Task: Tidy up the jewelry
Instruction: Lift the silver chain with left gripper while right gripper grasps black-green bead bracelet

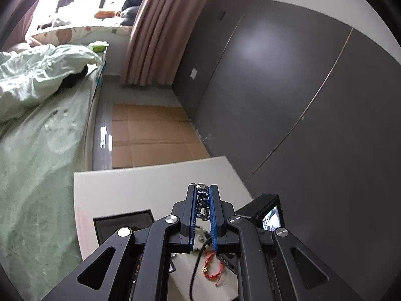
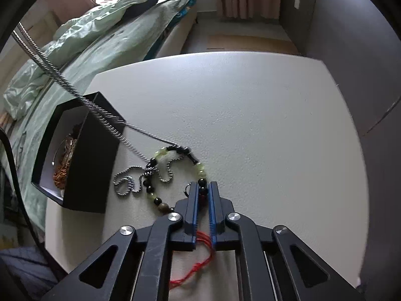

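two claws at work: the left claw (image 1: 203, 195) pinches a silver chain (image 1: 202, 200) aloft; the right claw (image 2: 202, 195) clamps a beaded bracelet (image 2: 200, 169) on the surface (image 2: 250, 113), right of the black box (image 2: 87, 163).

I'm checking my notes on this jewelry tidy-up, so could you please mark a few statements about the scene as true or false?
1. The left gripper is shut on a silver chain. True.
2. The right gripper stands wide open over bare table. False: it is shut on the bead bracelet, at its dark beads.
3. The black box is empty. False: brownish jewelry lies inside it.
4. The chain rises taut from the table towards the upper left in the right wrist view. True.
5. A red cord lies on the table under the right gripper. True.
6. The bracelet is all red beads. False: its beads are pale green and dark.
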The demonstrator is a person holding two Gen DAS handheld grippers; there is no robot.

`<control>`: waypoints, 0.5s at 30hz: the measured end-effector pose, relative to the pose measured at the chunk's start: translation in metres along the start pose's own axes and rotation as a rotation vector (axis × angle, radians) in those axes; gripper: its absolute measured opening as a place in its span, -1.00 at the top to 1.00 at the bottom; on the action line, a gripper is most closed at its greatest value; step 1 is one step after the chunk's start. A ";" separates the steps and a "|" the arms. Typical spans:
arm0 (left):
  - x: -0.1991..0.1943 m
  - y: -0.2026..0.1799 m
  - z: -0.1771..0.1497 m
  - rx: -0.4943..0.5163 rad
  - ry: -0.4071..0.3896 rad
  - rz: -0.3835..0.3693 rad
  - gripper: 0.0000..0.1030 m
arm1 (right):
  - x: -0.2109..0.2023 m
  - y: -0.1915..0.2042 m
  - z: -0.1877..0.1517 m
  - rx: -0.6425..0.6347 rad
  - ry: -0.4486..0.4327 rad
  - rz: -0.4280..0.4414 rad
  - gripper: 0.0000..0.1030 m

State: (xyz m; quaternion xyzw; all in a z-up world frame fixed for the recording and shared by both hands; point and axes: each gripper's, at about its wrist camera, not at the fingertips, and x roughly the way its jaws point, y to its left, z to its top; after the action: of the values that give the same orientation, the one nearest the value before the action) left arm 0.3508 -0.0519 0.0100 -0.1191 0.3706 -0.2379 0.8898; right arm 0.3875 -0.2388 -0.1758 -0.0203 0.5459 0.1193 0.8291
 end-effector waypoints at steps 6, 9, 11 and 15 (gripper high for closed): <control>-0.028 -0.019 0.018 0.035 -0.063 0.004 0.81 | -0.029 -0.011 0.002 0.025 -0.081 0.076 0.86; -0.040 -0.029 0.026 0.057 -0.084 0.014 0.82 | -0.048 -0.008 0.005 0.005 -0.122 0.083 0.86; -0.049 -0.034 0.032 0.070 -0.099 0.023 0.82 | -0.061 -0.005 0.007 -0.011 -0.146 0.082 0.86; -0.070 -0.045 0.041 0.099 -0.132 0.047 0.82 | -0.081 0.006 0.018 -0.039 -0.193 0.078 0.86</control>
State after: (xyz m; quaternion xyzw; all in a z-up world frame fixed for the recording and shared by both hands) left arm 0.3222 -0.0528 0.0984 -0.0818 0.3017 -0.2266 0.9225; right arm 0.3725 -0.2444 -0.0945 -0.0038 0.4613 0.1634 0.8720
